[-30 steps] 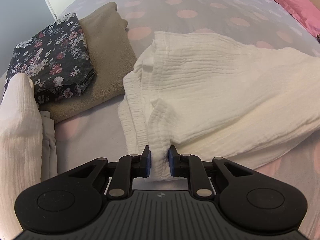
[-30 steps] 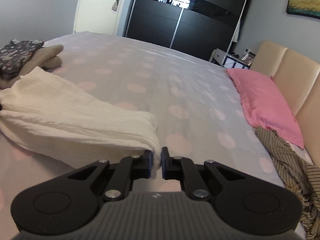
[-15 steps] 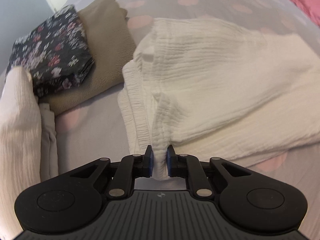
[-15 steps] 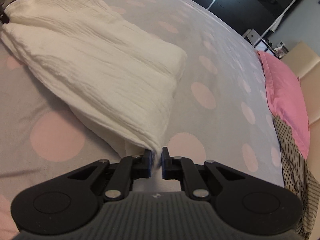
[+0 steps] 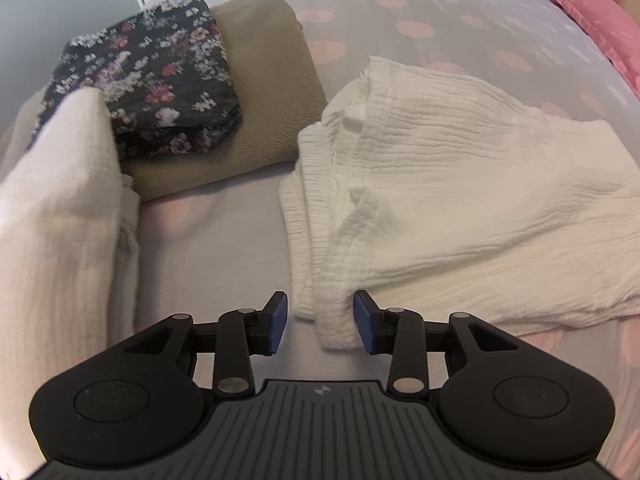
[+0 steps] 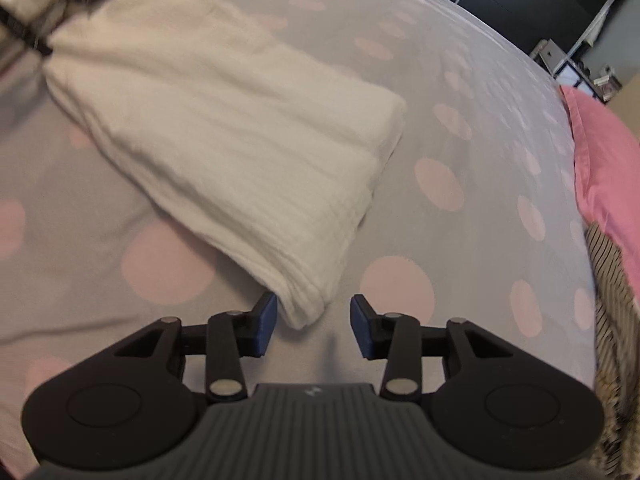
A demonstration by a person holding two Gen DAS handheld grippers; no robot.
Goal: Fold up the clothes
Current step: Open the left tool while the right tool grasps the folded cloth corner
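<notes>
On bedspread [image 6: 460,60], folded white garment [image 6: 224,140], long axis diagonally toward upper left.

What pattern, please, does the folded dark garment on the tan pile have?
Small pink and white flowers on black, clearest in the left wrist view: floral garment.

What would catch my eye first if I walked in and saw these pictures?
Most likely the white crinkled garment, folded and lying in the middle of a grey bedspread dotted with pink circles. A black left gripper and right gripper sit at its two near corners, their blue-padded jaws opening, with the cloth between them. To the left, a dark floral bundle rests on a folded tan piece; a pink pillow lies far right.
</notes>
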